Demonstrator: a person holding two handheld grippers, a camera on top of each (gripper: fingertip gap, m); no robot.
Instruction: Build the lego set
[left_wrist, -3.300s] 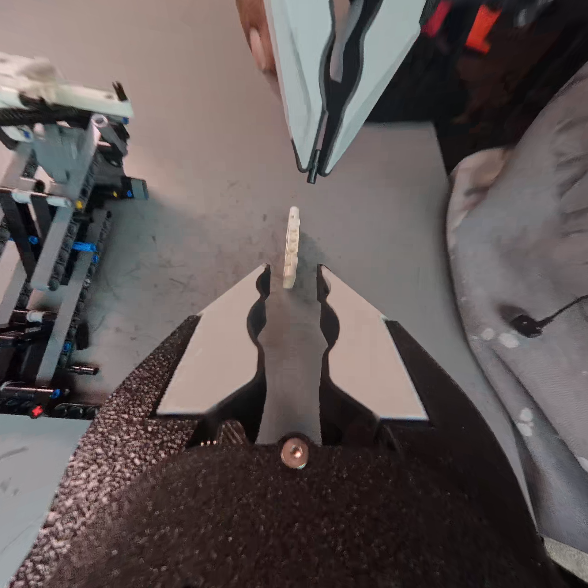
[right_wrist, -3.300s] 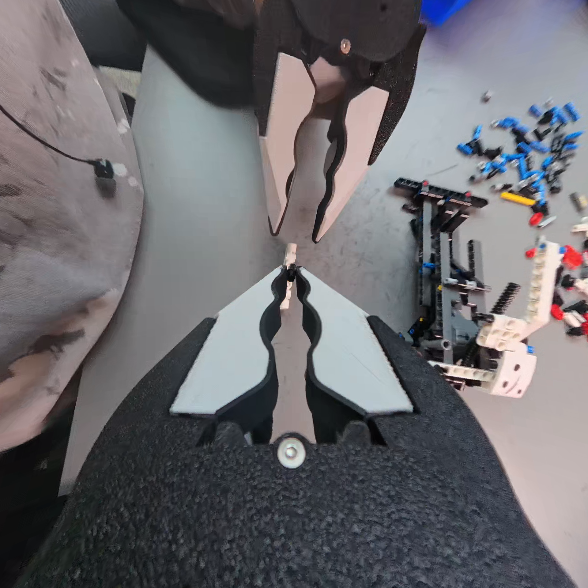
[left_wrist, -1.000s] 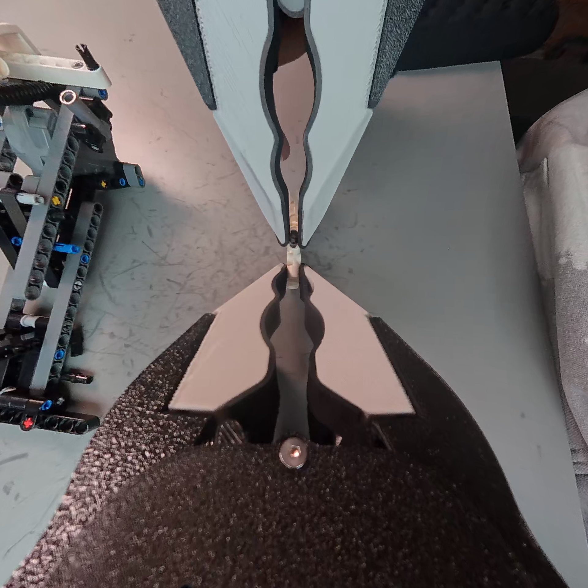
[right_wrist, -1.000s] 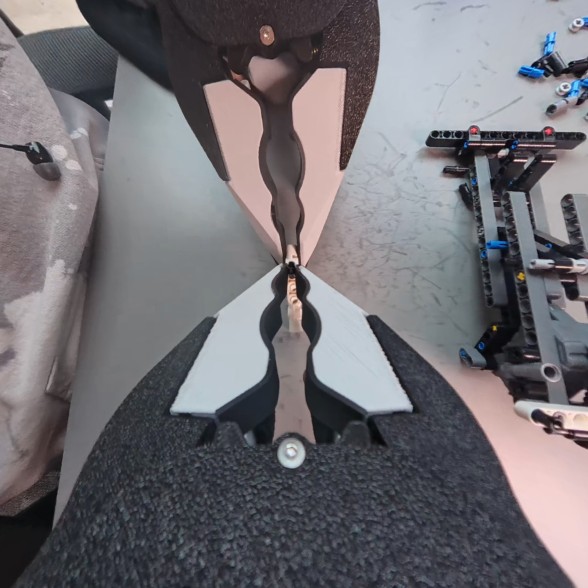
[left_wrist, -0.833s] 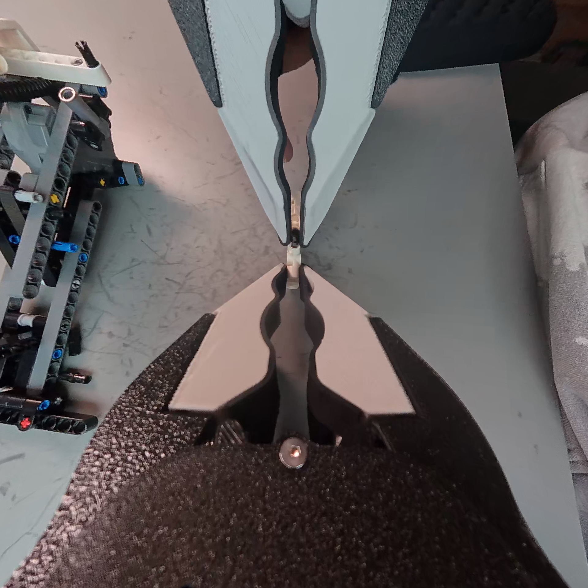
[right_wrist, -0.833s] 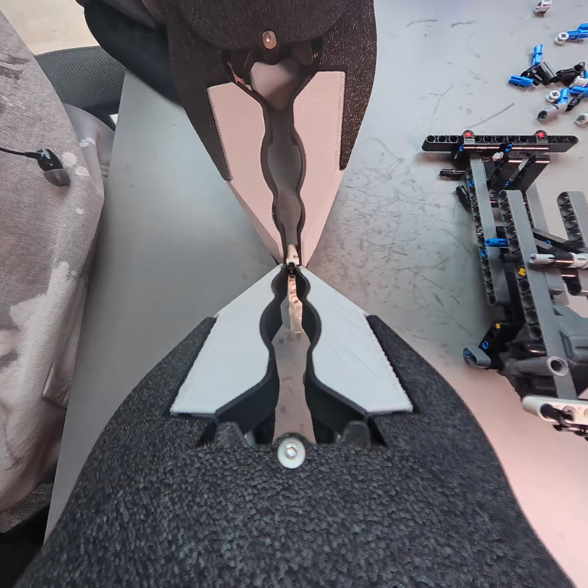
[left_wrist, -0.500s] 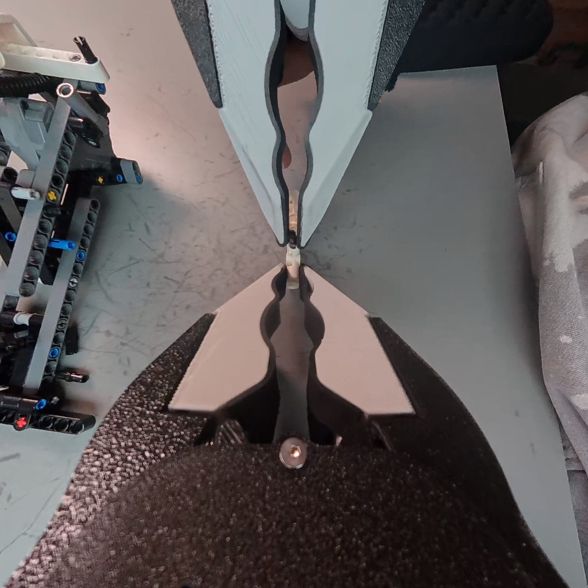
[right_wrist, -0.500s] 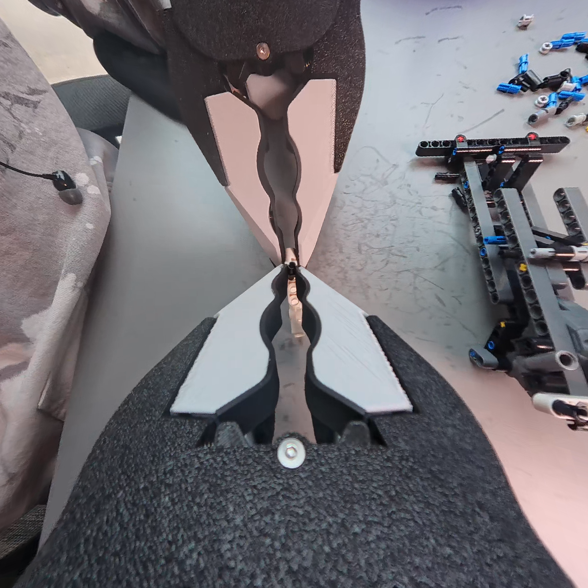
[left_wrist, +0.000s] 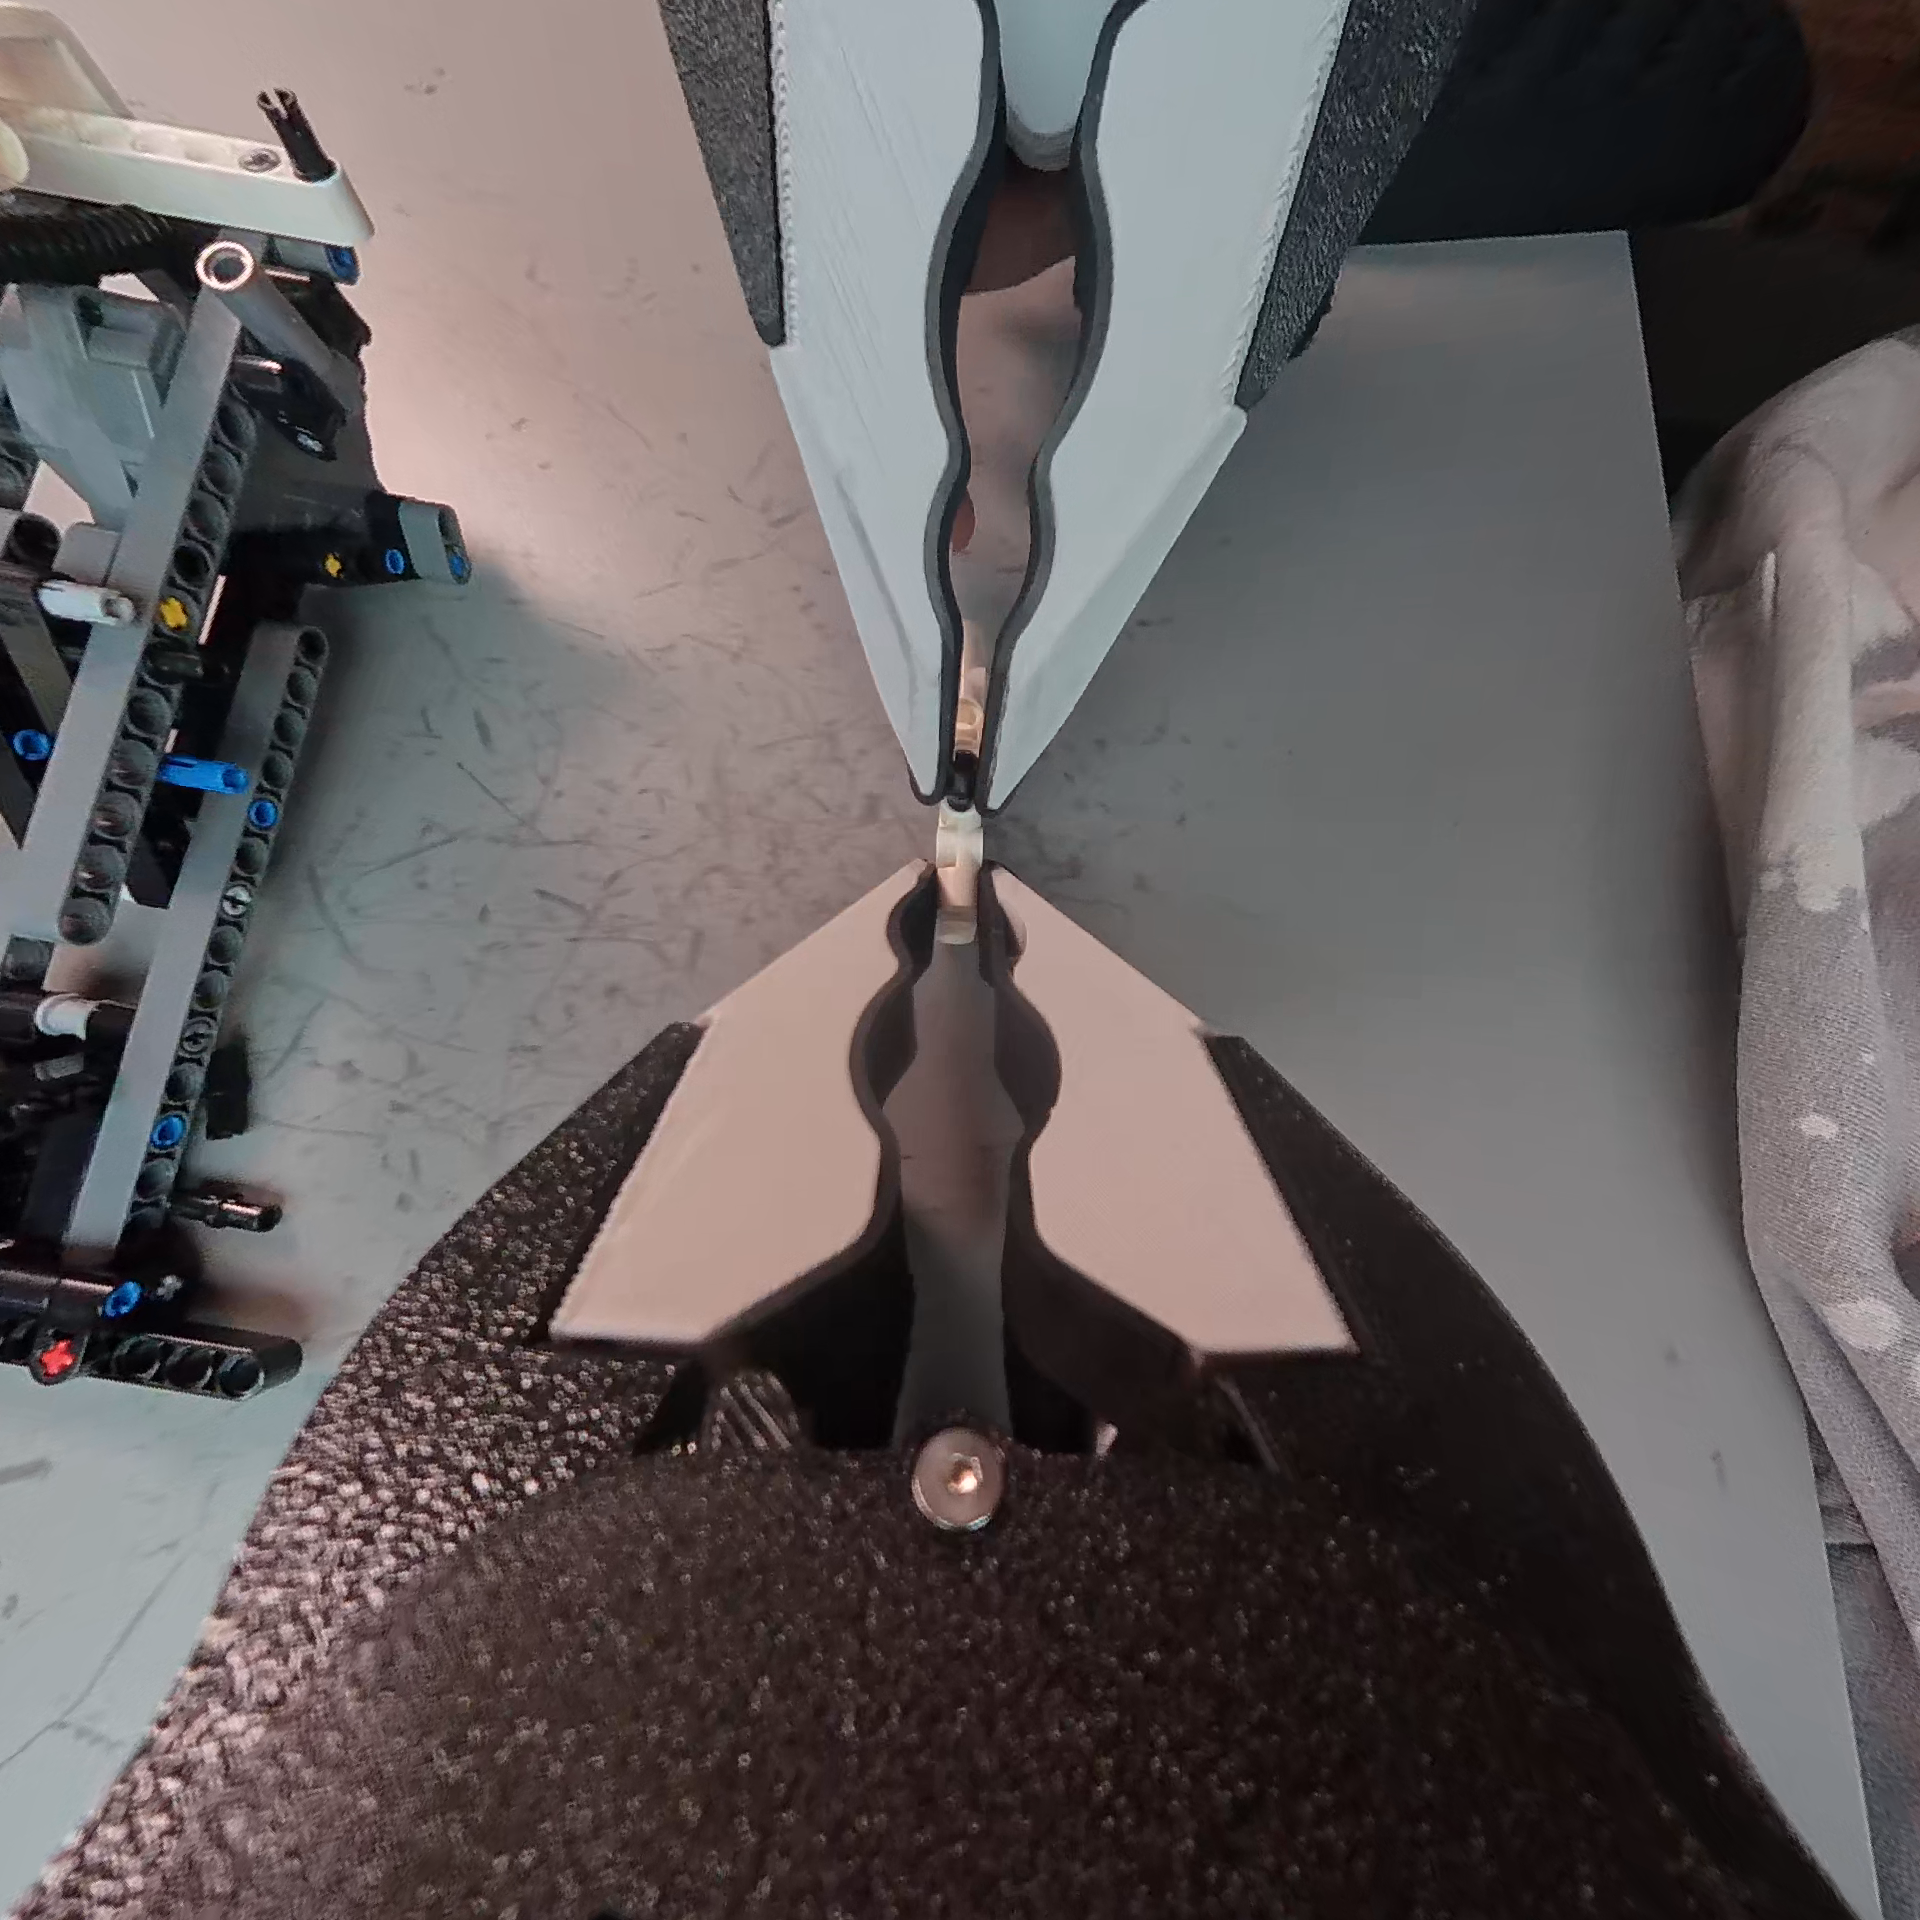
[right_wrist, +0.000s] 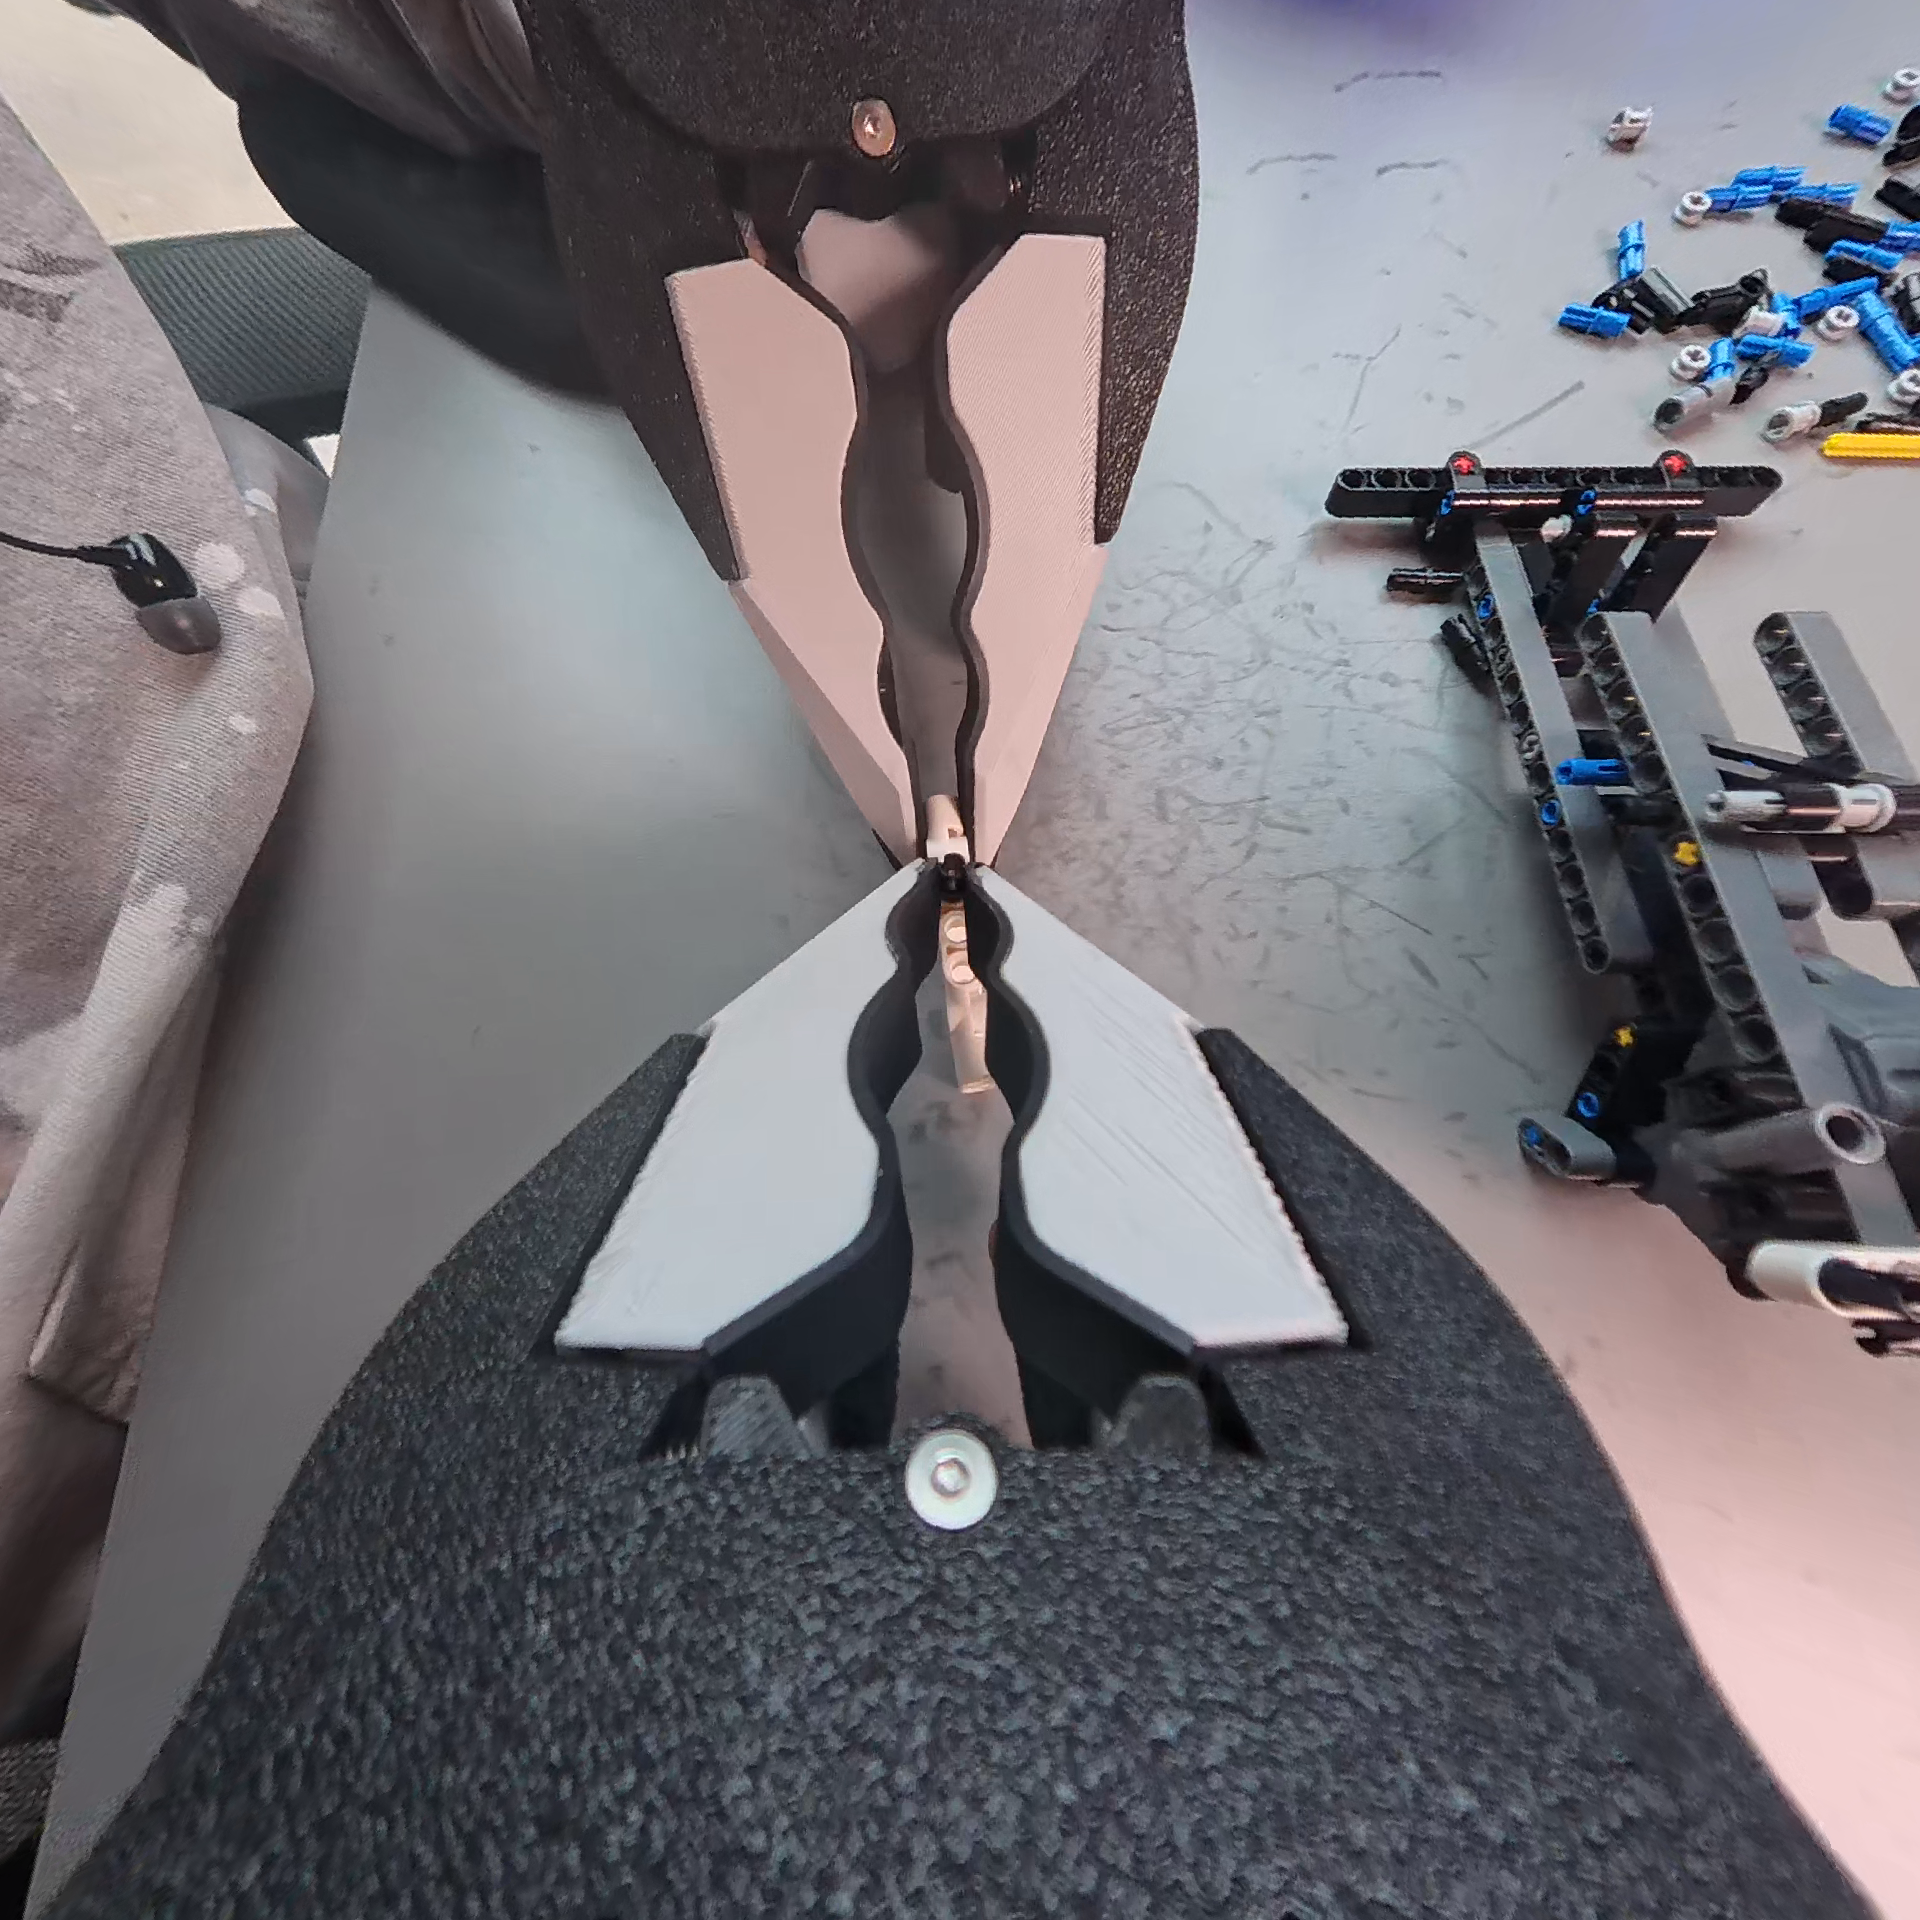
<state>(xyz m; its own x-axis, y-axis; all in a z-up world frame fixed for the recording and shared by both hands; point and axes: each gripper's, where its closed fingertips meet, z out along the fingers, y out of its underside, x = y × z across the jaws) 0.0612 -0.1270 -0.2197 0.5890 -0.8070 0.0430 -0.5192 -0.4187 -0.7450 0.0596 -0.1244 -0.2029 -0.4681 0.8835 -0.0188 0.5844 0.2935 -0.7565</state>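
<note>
Jaws: left gripper (left_wrist: 957, 896) clamped on small white perforated lego beam (left_wrist: 957, 868); right gripper (right_wrist: 948, 871) clamped on tiny black pin (right_wrist: 948, 878). Keep tips aligned, press straight.

Lighting was even and fairly bright, with a pinkish cast on the desk (left_wrist: 540, 748) above and left of the lego frame (left_wrist: 156, 727). A soft shadow fell right of the frame. Both views were sharp at centre; fisheye bending stretched the edges. The left gripper (left_wrist: 958, 883) shell near the lens was grainy. The loose blue pins (right_wrist: 1766, 312) looked slightly soft.
</note>
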